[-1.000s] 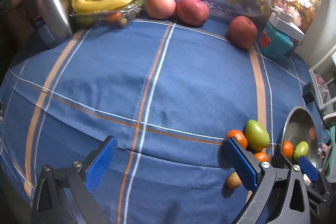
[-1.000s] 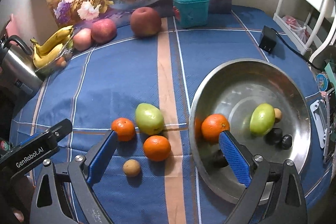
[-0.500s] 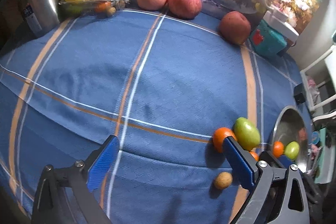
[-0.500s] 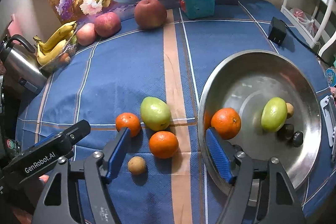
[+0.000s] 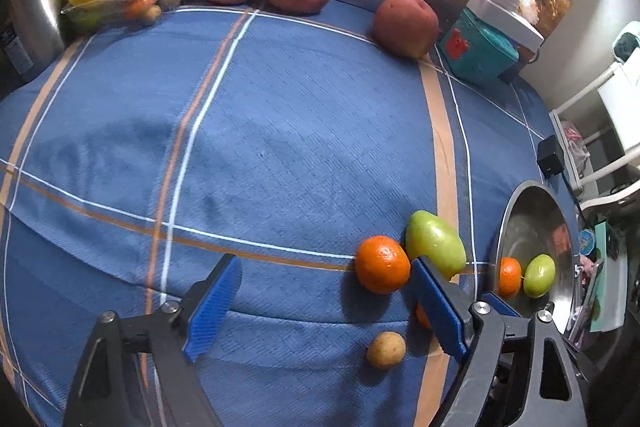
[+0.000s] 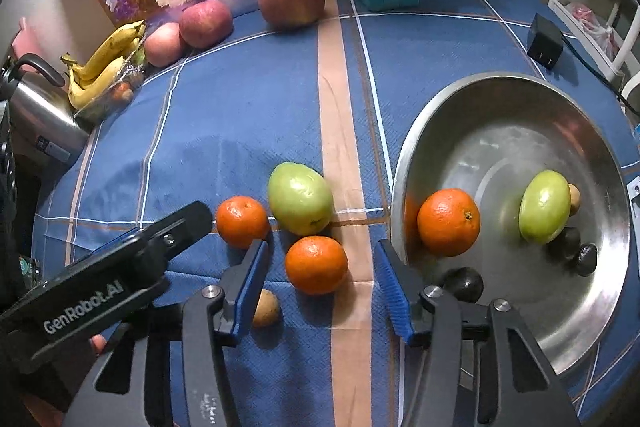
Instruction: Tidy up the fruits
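Fruit lies on a woven blue plaid tablecloth (image 6: 248, 131): two dimpled oranges (image 6: 316, 264) (image 6: 242, 221), a smooth green mango (image 6: 300, 198) touching both, and a small brown fruit (image 6: 265, 308) nearest. Just right, a shiny steel bowl (image 6: 500, 95) holds another orange (image 6: 448, 221) and a green mango (image 6: 544, 206). Right gripper (image 6: 320, 291) gapes, straddling the near orange without touching; left gripper (image 5: 326, 301) hangs released over bare cloth, with open room far and left.
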Demonstrator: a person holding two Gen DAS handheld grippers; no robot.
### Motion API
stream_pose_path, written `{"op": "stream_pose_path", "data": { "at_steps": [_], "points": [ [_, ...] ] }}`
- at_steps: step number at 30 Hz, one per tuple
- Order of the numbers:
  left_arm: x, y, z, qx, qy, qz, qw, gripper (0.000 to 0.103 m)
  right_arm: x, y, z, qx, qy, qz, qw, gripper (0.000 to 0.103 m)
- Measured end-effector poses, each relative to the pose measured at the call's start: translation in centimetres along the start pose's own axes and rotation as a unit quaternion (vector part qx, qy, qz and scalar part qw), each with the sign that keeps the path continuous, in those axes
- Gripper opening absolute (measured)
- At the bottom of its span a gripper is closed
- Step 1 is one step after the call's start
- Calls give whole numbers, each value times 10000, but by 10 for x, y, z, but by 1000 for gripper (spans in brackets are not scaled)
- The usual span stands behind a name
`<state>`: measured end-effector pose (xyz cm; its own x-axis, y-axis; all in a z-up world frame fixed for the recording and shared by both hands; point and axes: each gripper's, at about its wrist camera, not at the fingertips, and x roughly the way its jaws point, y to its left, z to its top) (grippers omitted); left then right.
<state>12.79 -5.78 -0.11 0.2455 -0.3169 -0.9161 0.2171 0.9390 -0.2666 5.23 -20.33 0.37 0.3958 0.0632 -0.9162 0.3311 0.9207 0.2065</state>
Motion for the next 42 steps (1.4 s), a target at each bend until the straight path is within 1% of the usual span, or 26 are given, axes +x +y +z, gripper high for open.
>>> {"op": "stream_pose_path", "data": {
  "at_steps": [7,8,9,11,18,22,25,29,32,36,40,42],
  "points": [
    [7,-3,1,42,72,-5,10000,88,11,3,-5,-48,113,-48,9999,55],
    [8,-4,2,50,75,-8,10000,87,11,4,-5,-68,116,-64,9999,55],
    [8,-5,2,63,76,-22,9999,83,12,4,-5,-83,115,-66,9999,55],
    [13,-9,4,88,106,-58,9999,80,13,7,-4,-126,121,-75,9998,55],
    [27,-21,7,99,178,-97,9997,77,23,9,-4,-139,267,-50,9995,53],
    [32,-22,9,42,220,-230,9995,76,29,6,-4,-84,352,-16,9993,53],
    [34,-23,10,54,227,-258,9994,75,31,4,-5,-56,400,-6,9992,53],
    [36,-27,10,90,265,-401,9988,63,31,3,-5,-45,396,-2,9992,52],
    [38,-32,10,119,287,-482,9984,57,31,3,-5,-53,401,-15,9992,53],
    [42,-34,11,45,365,-720,9967,45,33,4,-4,-63,405,-24,9992,53],
    [42,-33,11,-5,332,-828,9960,42,33,5,-4,-70,408,-34,9991,53],
    [41,-32,11,-37,348,-889,9954,38,34,5,-4,-71,411,-37,9991,53]
  ]
}}
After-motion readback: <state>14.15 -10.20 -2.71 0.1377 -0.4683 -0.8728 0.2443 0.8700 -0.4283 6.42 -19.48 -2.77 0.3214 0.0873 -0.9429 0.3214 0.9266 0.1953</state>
